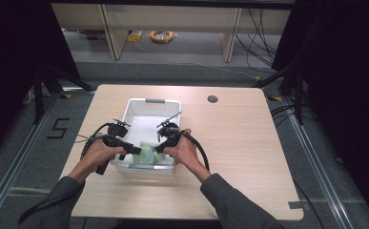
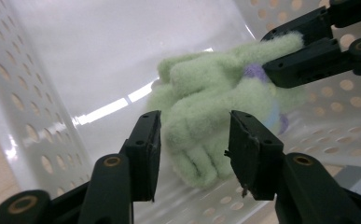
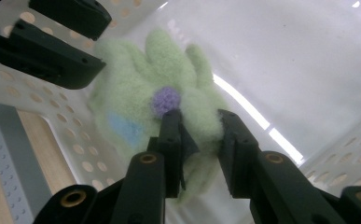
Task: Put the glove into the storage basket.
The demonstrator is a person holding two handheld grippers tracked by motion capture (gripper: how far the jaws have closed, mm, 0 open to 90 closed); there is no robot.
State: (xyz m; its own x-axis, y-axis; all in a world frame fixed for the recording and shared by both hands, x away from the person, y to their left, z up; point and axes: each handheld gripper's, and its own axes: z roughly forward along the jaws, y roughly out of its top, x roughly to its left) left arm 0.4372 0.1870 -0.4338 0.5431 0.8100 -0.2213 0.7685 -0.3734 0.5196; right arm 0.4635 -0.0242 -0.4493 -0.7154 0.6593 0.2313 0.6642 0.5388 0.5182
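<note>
Two grippers meet over a white perforated basket [image 1: 139,107] on the desk [image 1: 239,157] in the high view: the left gripper [image 1: 133,150] and the right gripper [image 1: 159,148] both reach down to a pale green plush toy [image 1: 147,152] lying at the basket's near end.

In the left gripper view, the left gripper [image 2: 194,144] has its jaws spread, one on each side of a limb of the plush toy [image 2: 206,102], with a gap showing at both pads, so nothing is pinched. The right gripper [image 2: 288,53] shows farther off, clamped on the toy's upper part beside a purple tuft [image 2: 254,71].

In the right gripper view, the right gripper [image 3: 201,135] pinches a fold of the green plush toy [image 3: 136,88] just below the purple tuft [image 3: 166,99]; the left gripper [image 3: 94,42] hangs open at the upper left.

Judging by this, the toy already lies inside the basket, on its floor. What seems left is for the right gripper to let go too and for both hands to draw back.
</note>
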